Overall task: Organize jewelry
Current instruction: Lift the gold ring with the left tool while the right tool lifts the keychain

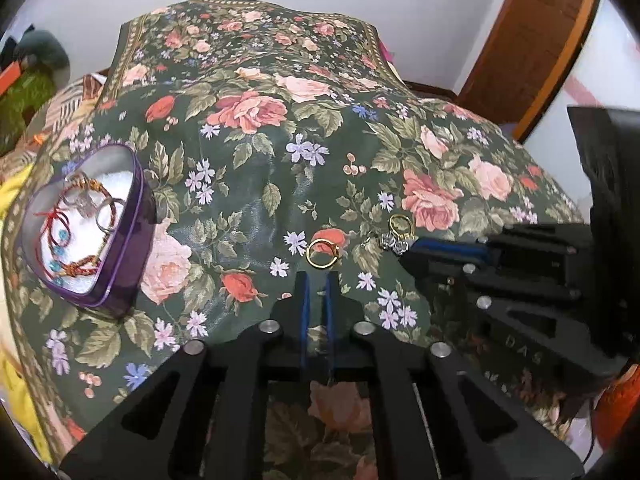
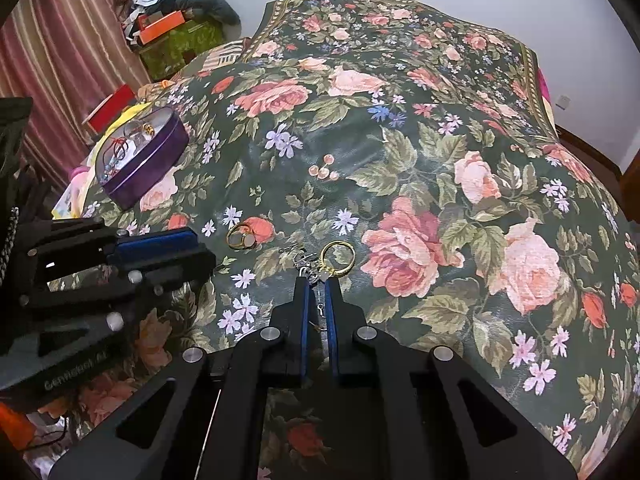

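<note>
A purple heart-shaped tin [image 1: 120,240] holding bracelets and rings sits at the left on the floral cloth; it also shows in the right wrist view [image 2: 148,168]. A gold ring [image 1: 322,253] lies just ahead of my left gripper [image 1: 317,276], whose jaws are nearly closed and empty. A second gold ring [image 1: 401,225] and a silver earring [image 1: 394,243] lie at the tip of my right gripper [image 1: 408,254]. In the right wrist view my right gripper [image 2: 317,280] stands narrowly open around the silver earring [image 2: 314,274], beside the gold ring [image 2: 338,258]. The other ring [image 2: 242,237] lies left.
The floral cloth [image 2: 400,140] covers a raised, bumpy surface. Boxes and clutter [image 2: 168,32] stand at the far left by a striped curtain. A wooden door frame [image 1: 532,40] stands at the right. My left gripper's body [image 2: 100,264] lies close on the right gripper's left.
</note>
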`<state>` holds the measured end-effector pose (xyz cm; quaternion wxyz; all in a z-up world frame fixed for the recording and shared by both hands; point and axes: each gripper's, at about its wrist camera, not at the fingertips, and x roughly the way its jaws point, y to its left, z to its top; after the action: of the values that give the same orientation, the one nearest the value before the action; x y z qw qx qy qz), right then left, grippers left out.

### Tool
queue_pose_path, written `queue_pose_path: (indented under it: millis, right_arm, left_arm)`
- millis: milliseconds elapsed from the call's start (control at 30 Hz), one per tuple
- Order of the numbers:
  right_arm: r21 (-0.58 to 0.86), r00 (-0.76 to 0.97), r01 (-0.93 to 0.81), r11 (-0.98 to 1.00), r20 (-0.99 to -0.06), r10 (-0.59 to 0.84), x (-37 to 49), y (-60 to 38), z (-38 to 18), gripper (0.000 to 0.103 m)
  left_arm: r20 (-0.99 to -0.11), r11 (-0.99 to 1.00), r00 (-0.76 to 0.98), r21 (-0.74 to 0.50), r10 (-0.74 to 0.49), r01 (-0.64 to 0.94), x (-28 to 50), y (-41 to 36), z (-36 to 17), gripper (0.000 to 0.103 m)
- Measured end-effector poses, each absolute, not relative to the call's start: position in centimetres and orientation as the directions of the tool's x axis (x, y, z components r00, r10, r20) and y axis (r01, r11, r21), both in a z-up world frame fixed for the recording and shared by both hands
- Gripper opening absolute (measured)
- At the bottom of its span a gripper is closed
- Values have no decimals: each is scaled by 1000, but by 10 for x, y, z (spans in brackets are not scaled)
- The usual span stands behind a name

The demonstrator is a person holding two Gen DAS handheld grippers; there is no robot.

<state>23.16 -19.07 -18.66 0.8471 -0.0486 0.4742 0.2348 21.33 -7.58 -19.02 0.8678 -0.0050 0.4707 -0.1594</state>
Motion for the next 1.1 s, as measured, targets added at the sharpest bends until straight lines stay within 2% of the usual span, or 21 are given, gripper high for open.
queue_pose_path:
  millis: [67, 133, 500, 600, 633, 667, 1000, 1033, 1100]
  right_arm:
    - [135, 437, -449, 883, -829, 349, 232, -191, -185, 7]
    - [146, 416, -464, 874, -835, 360, 232, -191, -185, 7]
    - [144, 384, -484, 863, -852, 357, 239, -188, -189, 9]
    - [145, 381, -487, 861, -852, 359, 240, -187, -189, 11]
    - [145, 381, -488, 861, -852, 360, 239, -187, -189, 11]
    - [145, 380, -490, 860, -852, 360, 239, -186, -189, 12]
    - [115, 391, -504, 856, -853, 345, 244, -177, -191, 16]
    - [112, 393, -504, 856, -853, 344, 244, -177, -191, 16]
    - [106, 398, -503, 857, -853, 339, 244, -175, -192, 16]
  left_arm:
    - [-817, 950, 511, -134, -268, 283, 214, -78, -190, 28]
    - [-819, 948, 511, -118, -261, 296, 215, -82, -190, 35]
    - [-831, 938, 485, -116, -271, 326, 241, -94, -200, 35]
    - [-831, 936, 490, -95, -262, 340, 243, -95, -201, 30]
    - [-831, 937, 497, -75, -249, 342, 244, -95, -202, 22]
    - [-831, 936, 498, -71, -247, 345, 245, -95, -202, 20]
    - [-822, 939, 514, -70, -245, 336, 232, -88, -199, 20]
    - [-821, 940, 516, -71, -246, 334, 230, -87, -198, 7]
    - [-820, 943, 520, -69, -239, 324, 226, -83, -197, 5]
